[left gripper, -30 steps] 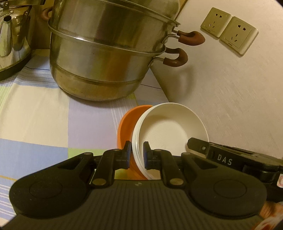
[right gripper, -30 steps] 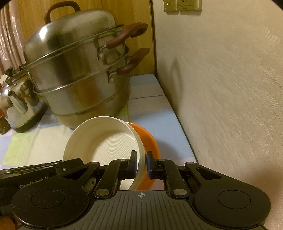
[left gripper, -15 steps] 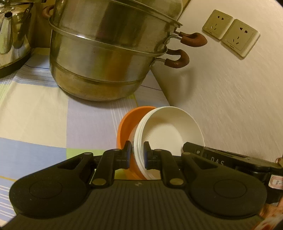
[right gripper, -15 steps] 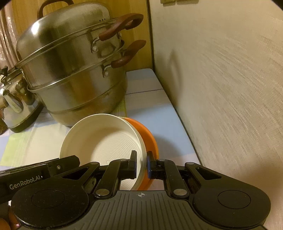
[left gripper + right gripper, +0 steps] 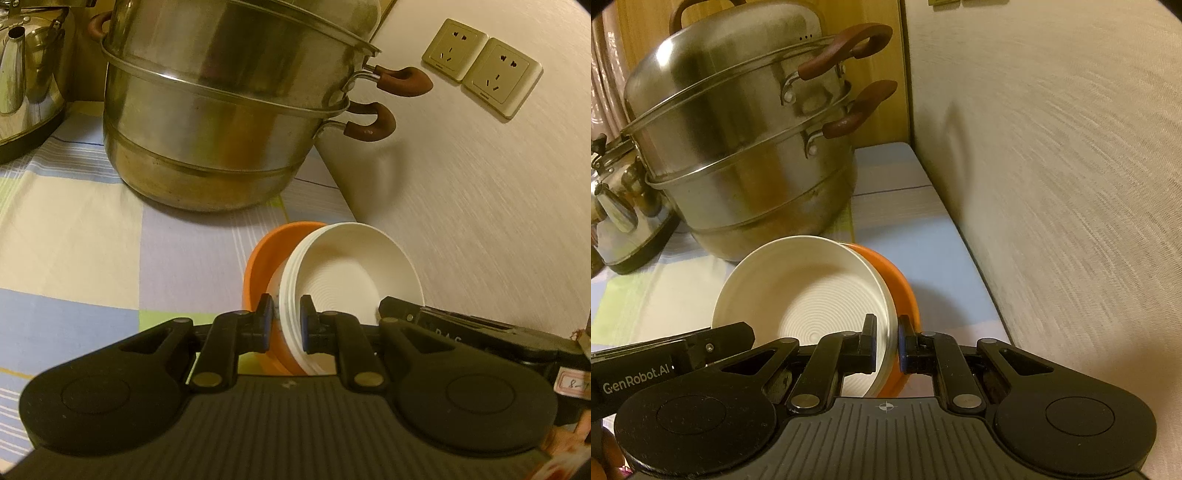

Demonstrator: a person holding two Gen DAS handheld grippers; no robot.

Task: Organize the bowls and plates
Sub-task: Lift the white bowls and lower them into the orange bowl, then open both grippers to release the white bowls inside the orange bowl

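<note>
A stack of white bowls sits nested in an orange bowl, tilted up on edge above the checked tablecloth. My left gripper is shut on the stack's near rim. The right gripper's black body reaches in from the right at the opposite rim. In the right wrist view the white bowls face left with the orange bowl behind them. My right gripper is shut on that rim, and the left gripper's body shows at the lower left.
A tall steel steamer pot with brown handles stands close behind the bowls. A steel kettle is at the far left. A wall with two sockets bounds the table on the right. Checked cloth lies to the left.
Both grippers keep their hold on the bowl stack. The right wrist view has drifted slightly, so the pot sits a little higher and larger in frame.
</note>
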